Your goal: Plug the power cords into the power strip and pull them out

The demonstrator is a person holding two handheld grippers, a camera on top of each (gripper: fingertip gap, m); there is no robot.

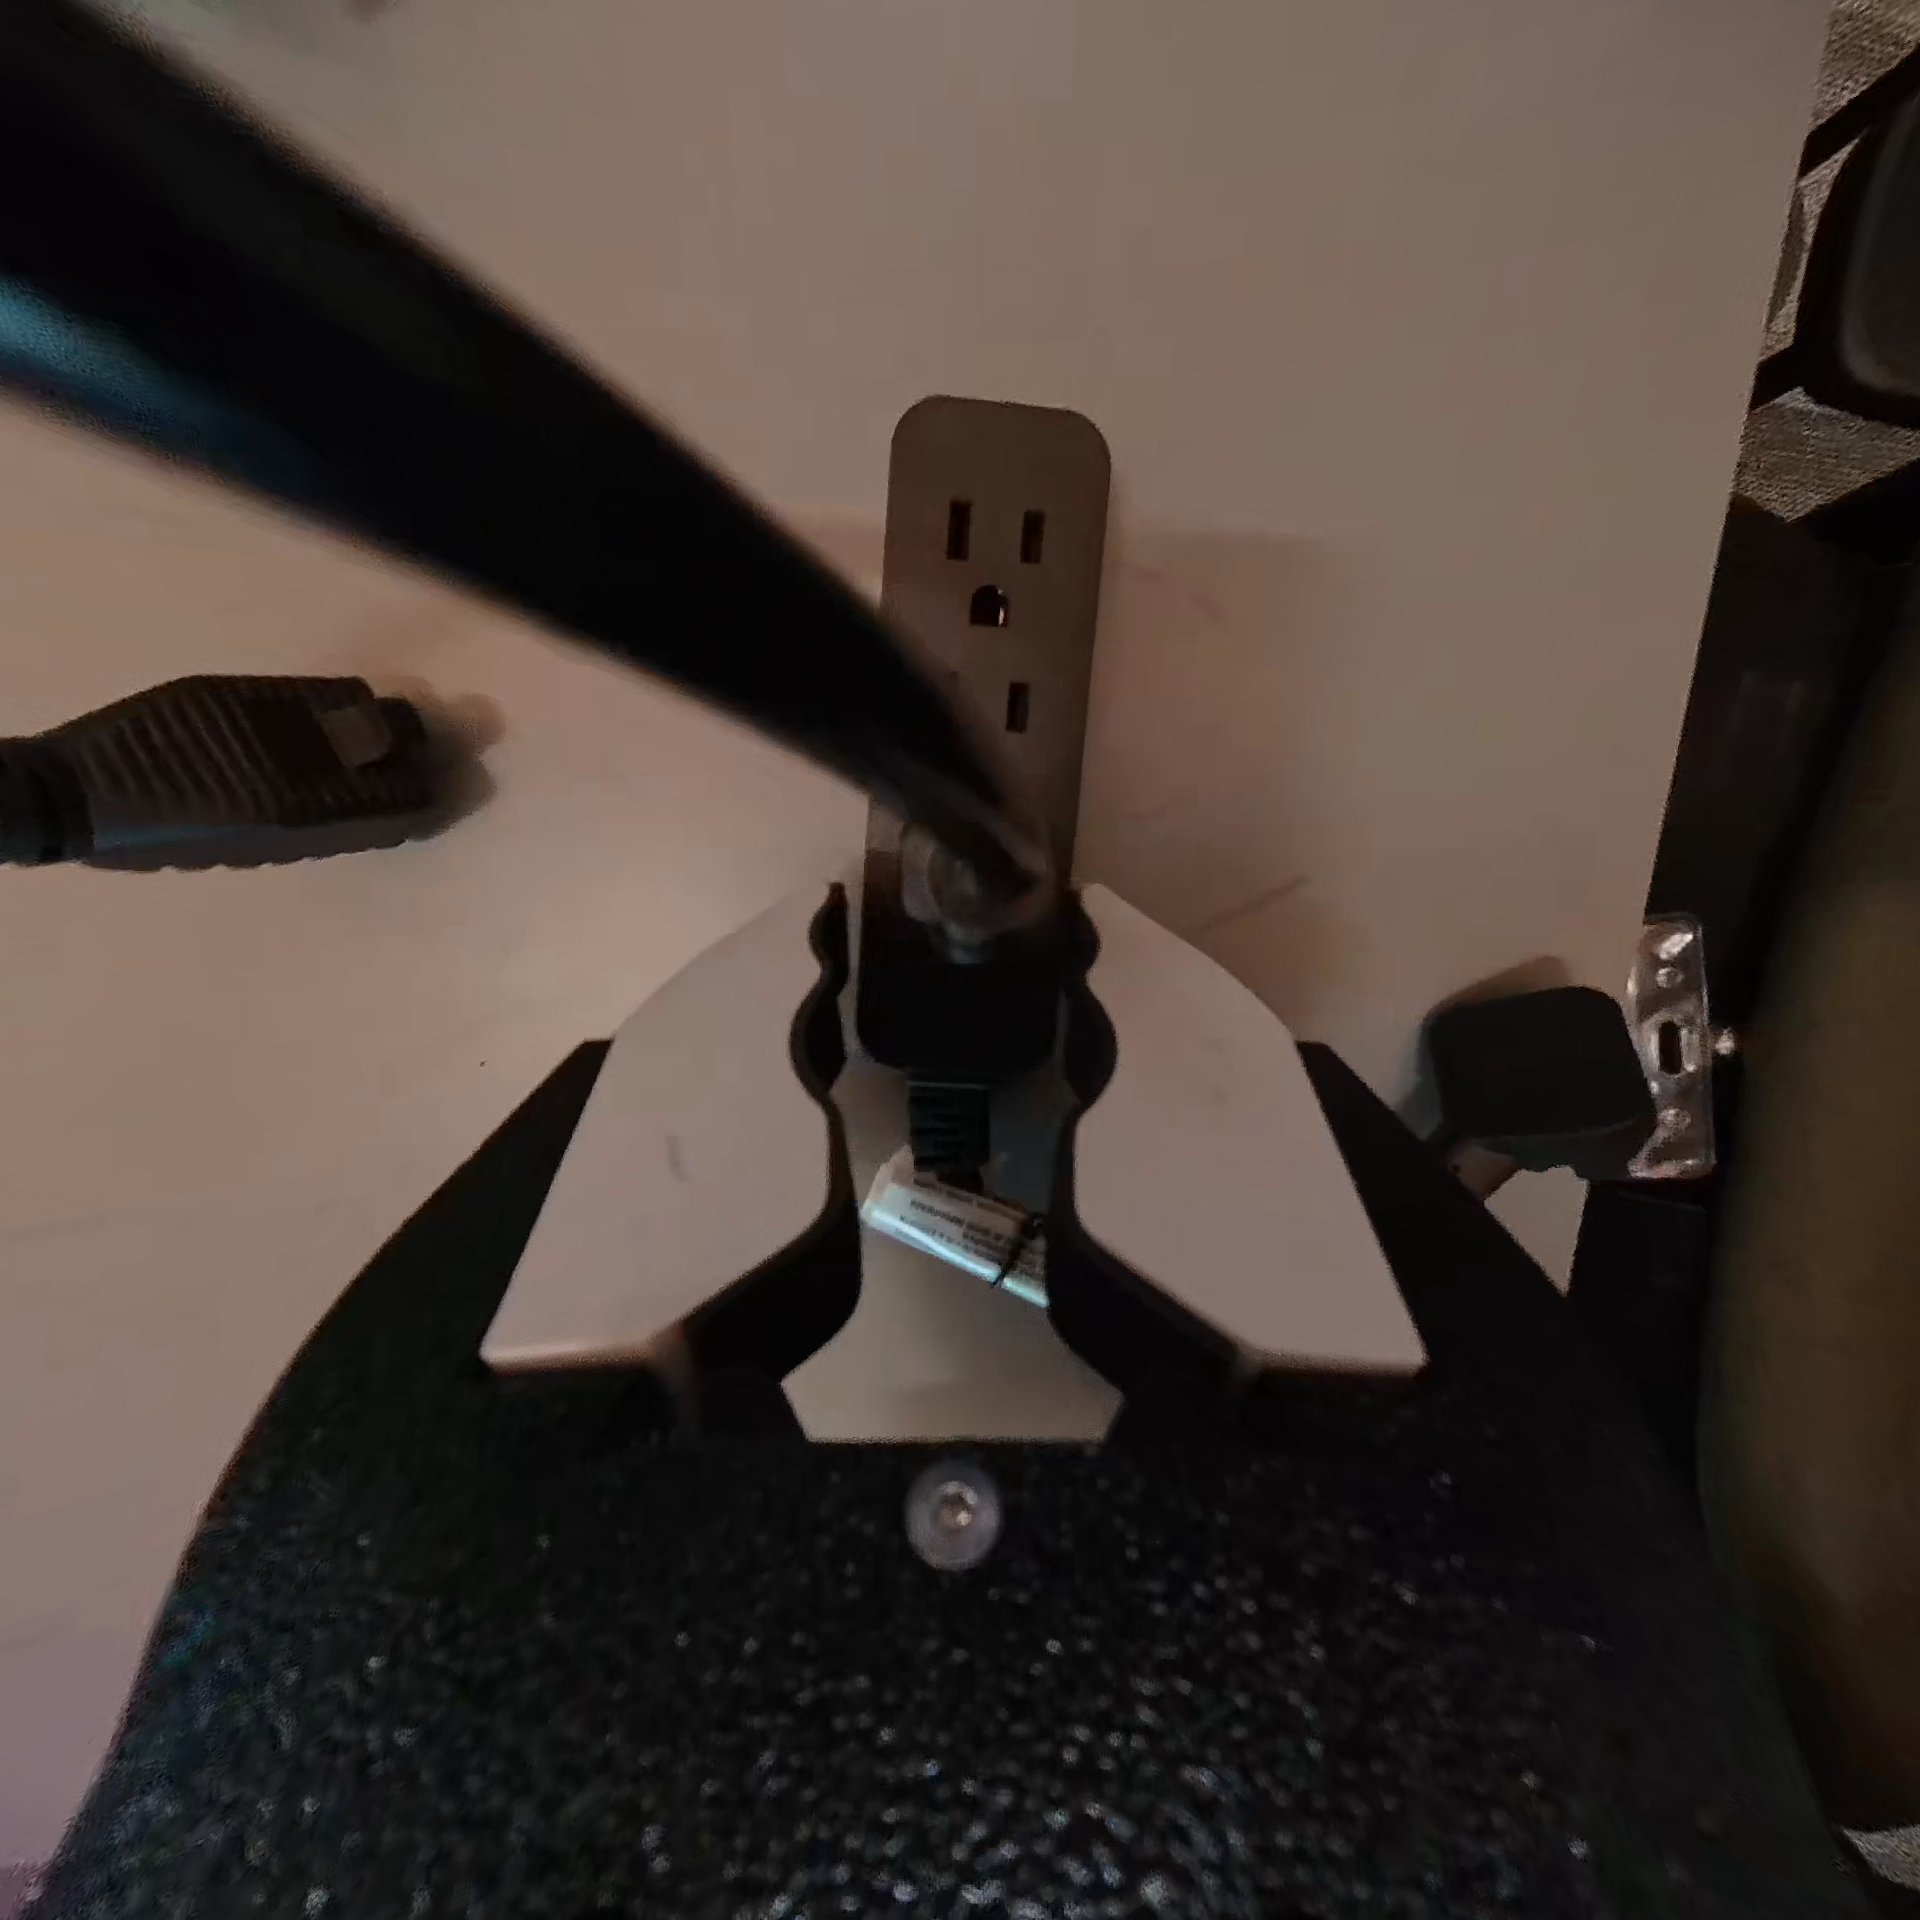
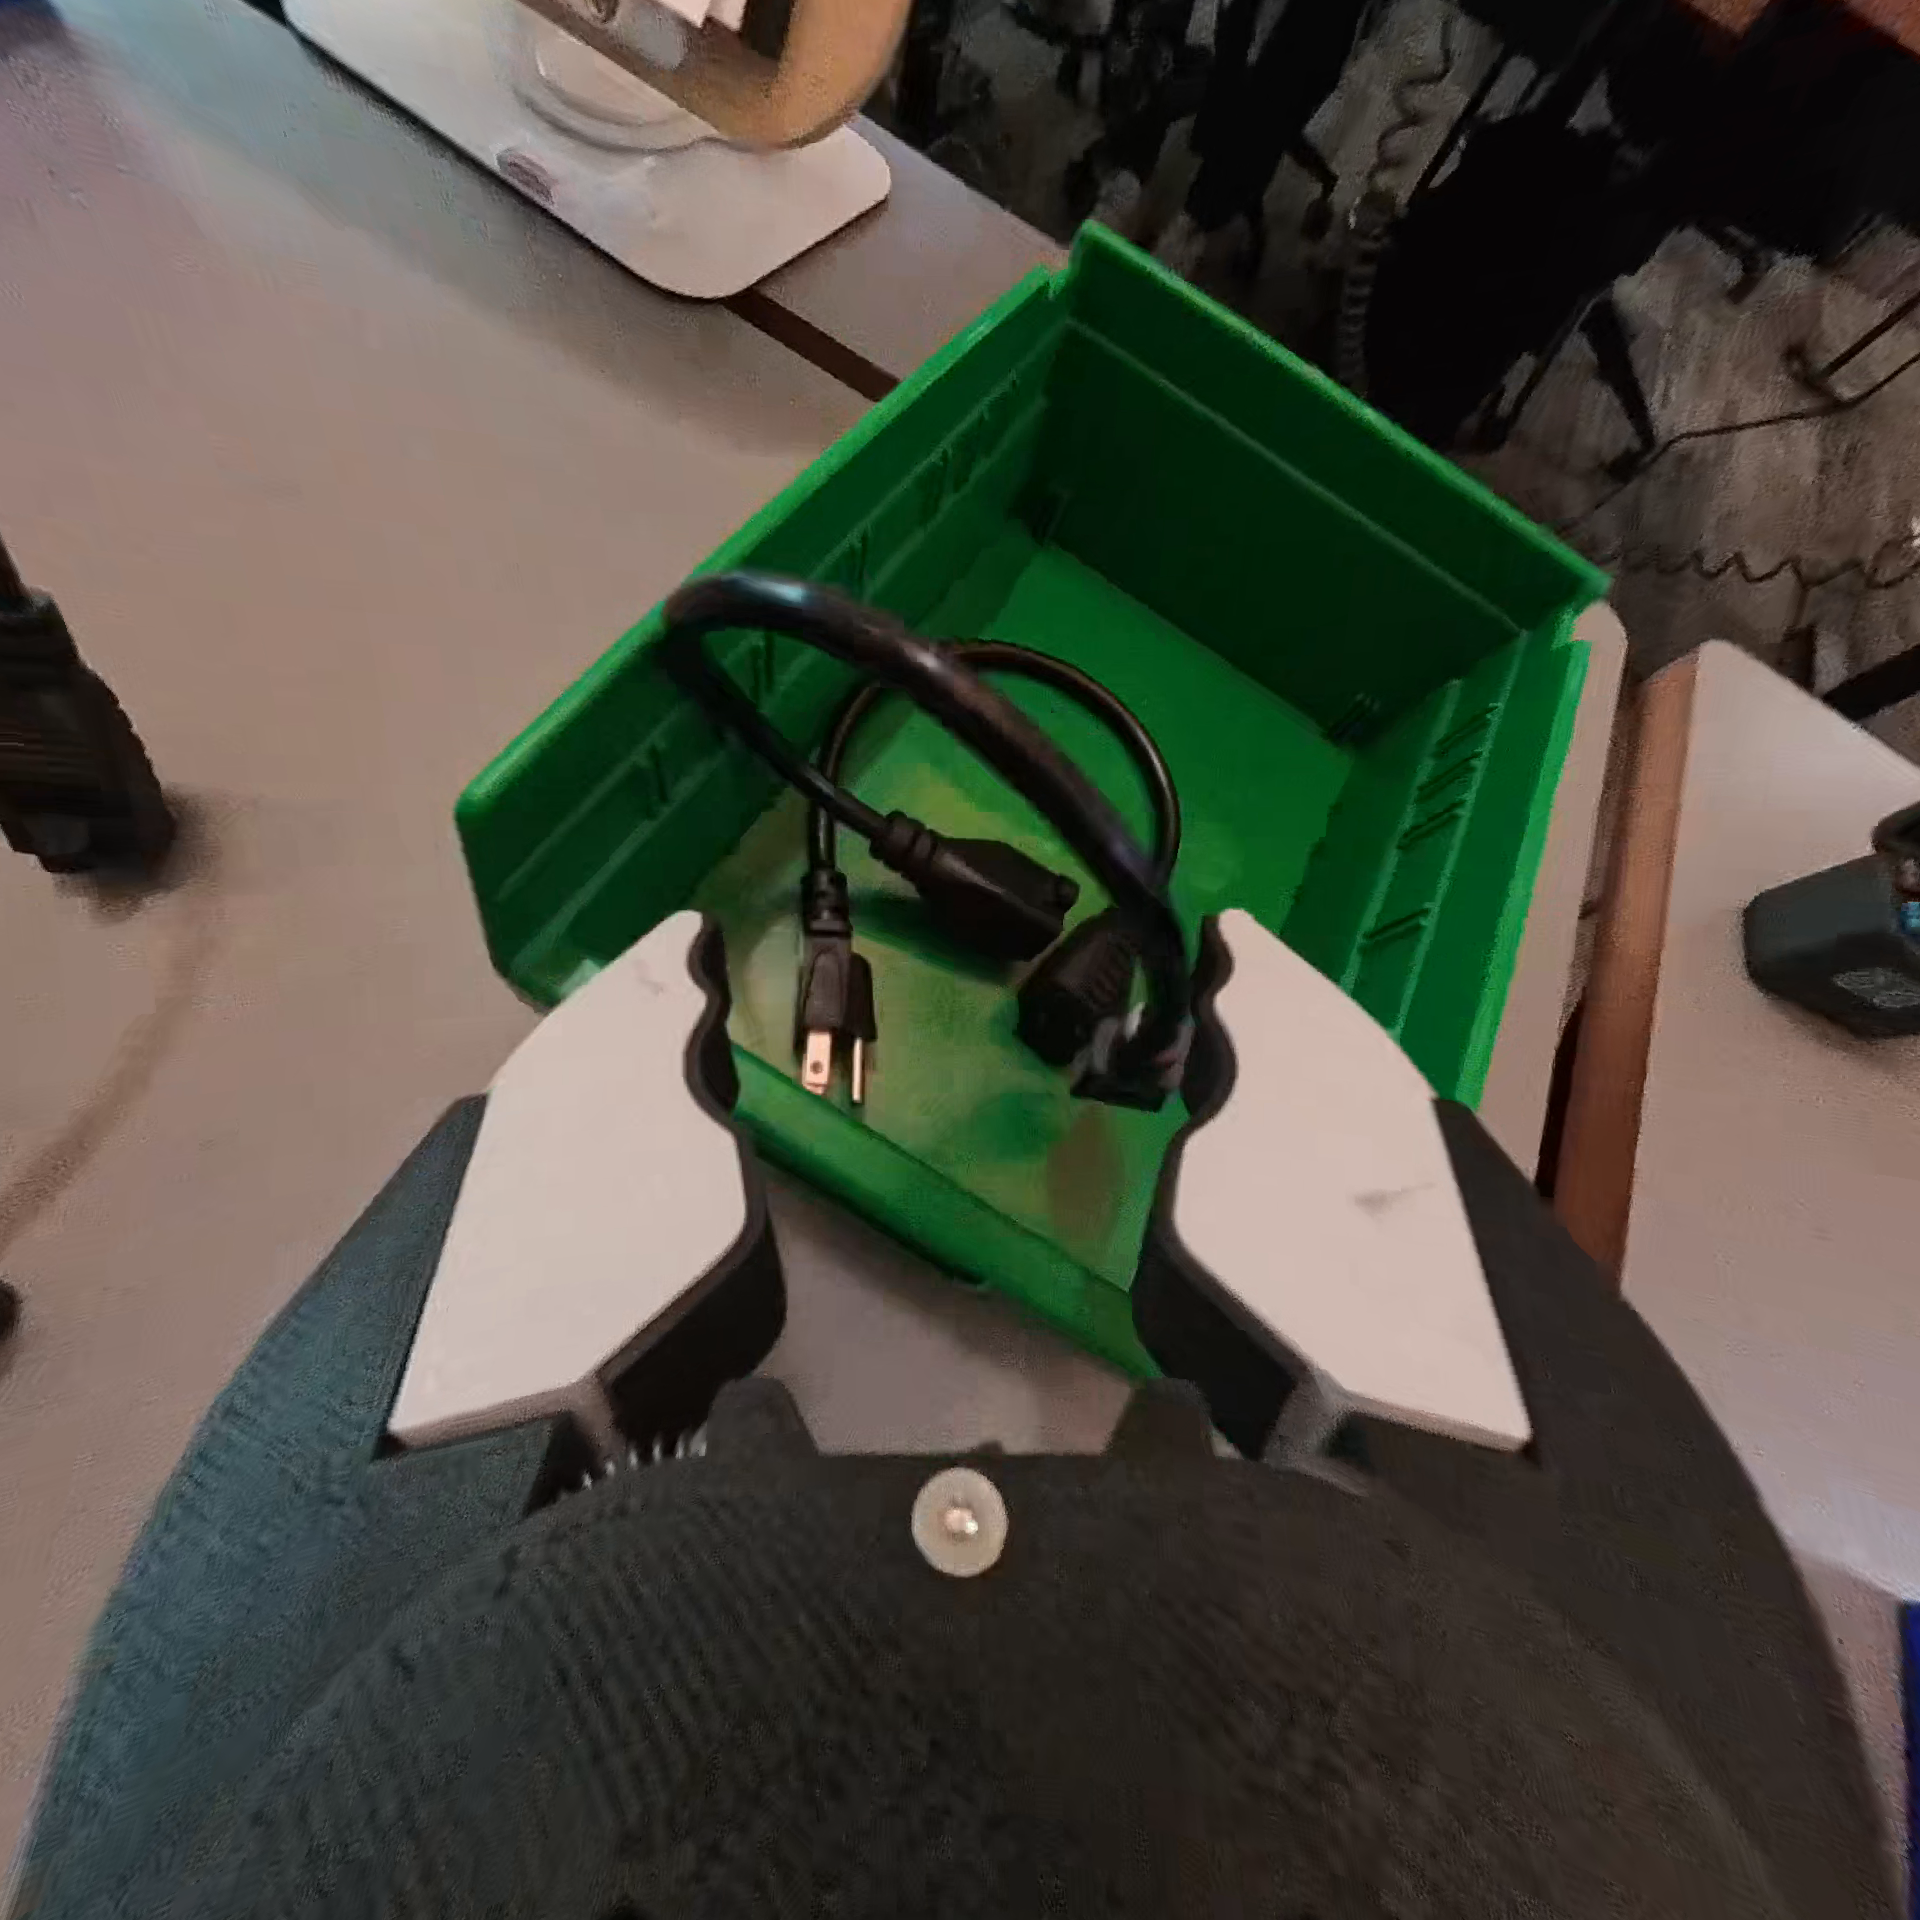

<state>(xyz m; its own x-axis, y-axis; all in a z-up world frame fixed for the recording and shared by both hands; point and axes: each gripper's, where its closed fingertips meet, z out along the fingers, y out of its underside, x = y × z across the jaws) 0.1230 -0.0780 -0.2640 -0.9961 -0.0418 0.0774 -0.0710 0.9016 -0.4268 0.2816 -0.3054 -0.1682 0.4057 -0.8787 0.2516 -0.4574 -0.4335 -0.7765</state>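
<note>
In the left wrist view a grey power strip (image 1: 992,582) lies on the pale table, pointing away from me. My left gripper (image 1: 958,904) is shut on its near end, where its black cord end (image 1: 951,1049) and a white tag (image 1: 966,1236) sit between the fingers. A black cord (image 1: 436,416), blurred, is plugged into a near socket and runs up left. The far socket is empty. In the right wrist view my right gripper (image 2: 961,945) is open over a green bin (image 2: 1340,582) that holds two short black power cords (image 2: 831,977); one plug (image 2: 1122,1039) lies against the right finger.
A ribbed black connector (image 1: 239,769) lies on the table to the left of the strip, and a black plug (image 1: 1527,1081) at the right by a metal bracket (image 1: 1673,1039). A white stand base (image 2: 665,197) sits behind the bin. A dark device (image 2: 1839,956) is on the neighbouring table. The right gripper is farther from the ribbed black connector (image 1: 239,769), some 20 centimetres, than the left, some 9 centimetres.
</note>
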